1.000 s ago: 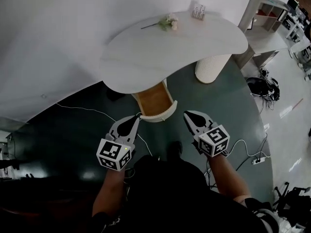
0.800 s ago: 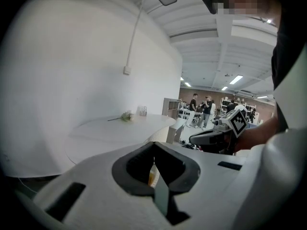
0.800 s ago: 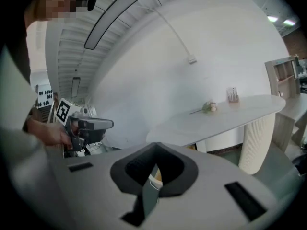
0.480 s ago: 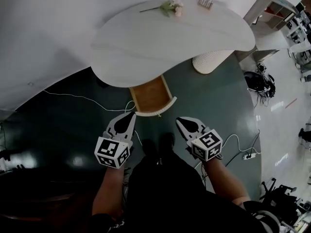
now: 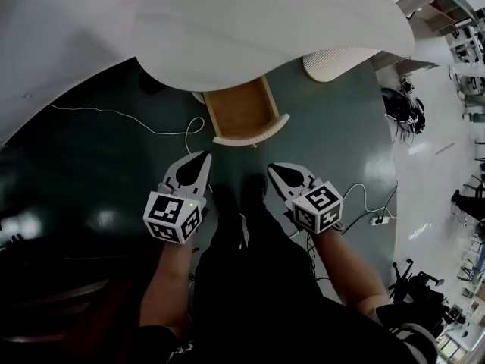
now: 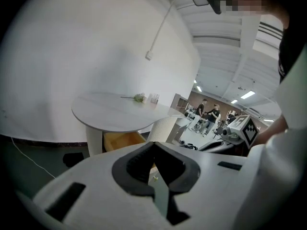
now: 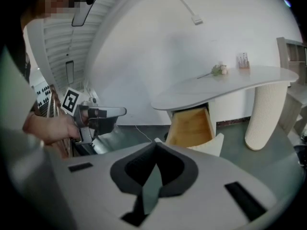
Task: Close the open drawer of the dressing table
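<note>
The white dressing table (image 5: 250, 29) stands against the wall, with its drawer (image 5: 244, 112) pulled out beneath the top. The drawer's wooden inside shows and its curved white front (image 5: 254, 137) faces me. My left gripper (image 5: 203, 156) hangs in front of the drawer's left corner, jaws shut and empty. At the right, my right gripper (image 5: 271, 167) is also shut and empty, a little short of the front. The right gripper view shows the drawer (image 7: 192, 126) ahead of the right gripper (image 7: 156, 143). In the left gripper view the drawer (image 6: 122, 139) lies beyond the left gripper (image 6: 153, 143).
A ribbed white pedestal (image 5: 333, 61) holds up the table's right side. A white cable (image 5: 121, 114) crosses the dark green floor at left, and a power strip (image 5: 377, 220) lies at right. A flower (image 7: 219, 70) and a small holder (image 7: 243, 60) sit on the tabletop.
Both grippers have sunk lower in front of the drawer, still shut. The table has slid up toward the top of the head view. The drawer stays open.
</note>
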`<state>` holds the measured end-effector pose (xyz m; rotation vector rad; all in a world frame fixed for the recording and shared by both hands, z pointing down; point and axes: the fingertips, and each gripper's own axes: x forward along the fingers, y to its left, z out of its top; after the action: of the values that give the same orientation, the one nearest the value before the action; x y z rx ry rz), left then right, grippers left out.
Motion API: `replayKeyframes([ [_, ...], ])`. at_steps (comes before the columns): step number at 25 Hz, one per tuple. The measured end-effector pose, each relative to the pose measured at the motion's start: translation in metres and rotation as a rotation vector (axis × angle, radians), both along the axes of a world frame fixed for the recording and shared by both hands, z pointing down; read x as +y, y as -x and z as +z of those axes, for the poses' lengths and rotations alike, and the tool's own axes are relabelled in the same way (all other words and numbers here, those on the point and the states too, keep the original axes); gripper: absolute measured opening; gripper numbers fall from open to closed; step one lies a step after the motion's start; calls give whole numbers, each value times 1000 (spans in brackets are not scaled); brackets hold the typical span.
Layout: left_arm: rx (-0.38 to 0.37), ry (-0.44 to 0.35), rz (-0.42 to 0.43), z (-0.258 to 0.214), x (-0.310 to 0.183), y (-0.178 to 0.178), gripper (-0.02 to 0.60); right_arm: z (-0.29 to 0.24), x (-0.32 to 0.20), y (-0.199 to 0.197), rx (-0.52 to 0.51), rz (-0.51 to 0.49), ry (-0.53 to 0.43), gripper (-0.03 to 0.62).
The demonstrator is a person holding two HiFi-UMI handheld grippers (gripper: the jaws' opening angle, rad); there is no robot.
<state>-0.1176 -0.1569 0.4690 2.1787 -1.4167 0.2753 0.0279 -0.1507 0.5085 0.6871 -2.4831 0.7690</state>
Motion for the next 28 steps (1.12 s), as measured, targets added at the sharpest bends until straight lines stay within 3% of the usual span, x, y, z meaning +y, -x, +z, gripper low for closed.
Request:
replayKeyframes([
  [8,15,54,45,55,16,-13,0,63,4,3,28,10,43,6],
  [12,-10,56,50,91,15,-20,0,101,-5,11,32,-9,17,34],
  [20,15,58,-5,155,14,-28,0,193,-13,6,41,87,32,140],
  [25,17,72,-22,188,20,-22,0,231,-19,0,74,120,14,146],
  [28,21,42,-37,197,19,-19,0,241,-29,-1,73,130,-2,150],
])
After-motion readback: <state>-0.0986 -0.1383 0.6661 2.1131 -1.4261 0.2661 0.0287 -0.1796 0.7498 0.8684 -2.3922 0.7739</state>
